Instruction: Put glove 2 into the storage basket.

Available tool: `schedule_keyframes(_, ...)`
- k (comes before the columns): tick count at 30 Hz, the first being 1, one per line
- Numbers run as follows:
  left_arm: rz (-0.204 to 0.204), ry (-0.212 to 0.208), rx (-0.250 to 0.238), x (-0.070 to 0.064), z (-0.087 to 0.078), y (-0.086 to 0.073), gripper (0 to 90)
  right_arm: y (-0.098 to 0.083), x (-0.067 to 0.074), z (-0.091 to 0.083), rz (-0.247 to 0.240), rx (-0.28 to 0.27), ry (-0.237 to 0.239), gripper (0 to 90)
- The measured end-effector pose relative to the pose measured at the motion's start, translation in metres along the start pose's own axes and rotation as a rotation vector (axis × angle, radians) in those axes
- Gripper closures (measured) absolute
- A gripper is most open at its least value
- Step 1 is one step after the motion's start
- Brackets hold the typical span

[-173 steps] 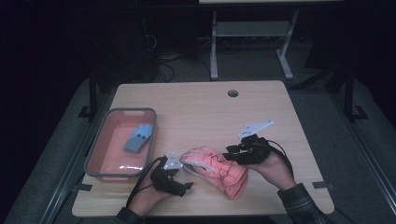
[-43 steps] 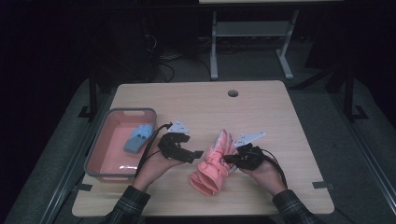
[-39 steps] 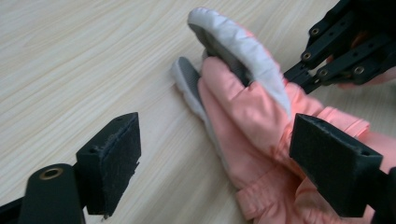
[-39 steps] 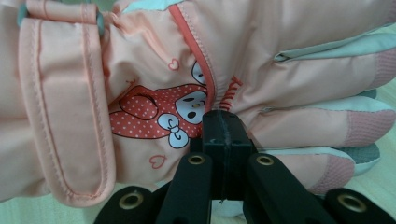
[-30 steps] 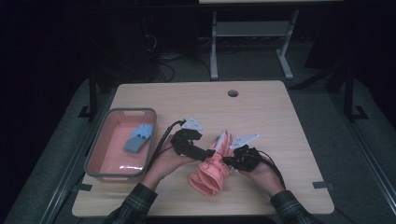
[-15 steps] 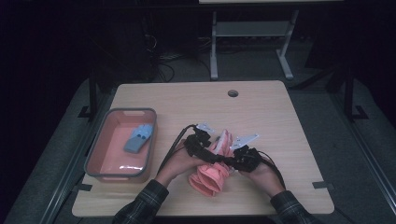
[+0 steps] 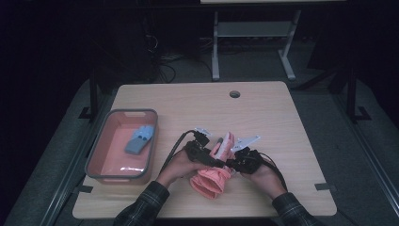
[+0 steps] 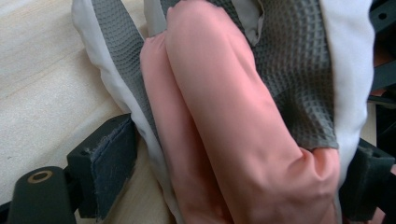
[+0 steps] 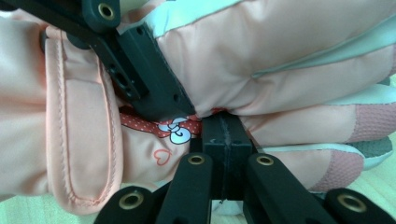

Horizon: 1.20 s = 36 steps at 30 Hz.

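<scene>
At the near middle of the light wooden table (image 7: 282,117), both grippers meet on the padded pink winter glove with grey waffle-textured palm patches (image 7: 212,175), which lies with its cuff toward the person and its fingers pointing away. The right gripper (image 7: 234,164) has its jaws clamped fully together, pinching a fold of the glove's pink fabric near the little bow trim (image 9: 175,130); that pinch seems meant to anchor the glove so it cannot slide while the other tool works. The left gripper (image 7: 207,157) straddles the glove's fingers with its jaws spread, one pad (image 8: 109,163) resting just beside the grey palm fabric, the pads not visibly pressing; it looks ready to close on the fingers, probably to fold or lift them. Compared with a second or so ago, the left gripper has come rightward and down from beside the glove onto it, while the right one has stayed put. Further left, the pink plastic tray with a grey rim (image 7: 101,150) holds a blue-grey glove-like item (image 7: 139,140), well apart from the work.
</scene>
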<state>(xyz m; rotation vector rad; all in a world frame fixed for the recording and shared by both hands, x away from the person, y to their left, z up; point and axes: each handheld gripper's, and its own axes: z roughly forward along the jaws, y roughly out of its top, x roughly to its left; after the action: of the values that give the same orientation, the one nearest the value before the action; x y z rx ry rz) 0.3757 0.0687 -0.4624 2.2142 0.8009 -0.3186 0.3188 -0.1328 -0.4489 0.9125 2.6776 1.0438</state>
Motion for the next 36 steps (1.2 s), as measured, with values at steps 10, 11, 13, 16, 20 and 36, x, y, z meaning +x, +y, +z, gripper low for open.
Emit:
schedule_keyframes(10,-0.013,-0.051,0.011,-0.001,0.002,0.000,22.7,0.000,0.000,0.000,-0.006,-0.003,0.004,90.0)
schedule_keyframes(11,-0.014,-0.054,0.020,0.000,0.002,0.001,25.4,0.000,0.000,0.000,-0.006,-0.003,0.005,90.0)
schedule_keyframes(13,-0.022,-0.063,0.024,0.001,0.001,0.000,30.5,0.000,0.000,0.001,-0.008,-0.006,0.002,90.0)
schedule_keyframes(16,-0.017,-0.067,0.022,0.002,-0.002,0.000,38.6,-0.001,-0.001,0.001,-0.009,-0.014,0.004,89.9)
schedule_keyframes(20,-0.013,-0.057,0.010,0.001,-0.004,0.000,45.7,-0.003,-0.004,-0.004,-0.004,-0.032,0.026,84.7)
schedule_keyframes(36,0.001,-0.059,0.003,-0.004,-0.015,0.003,55.6,-0.034,-0.031,-0.049,0.105,-0.166,-0.031,41.5)
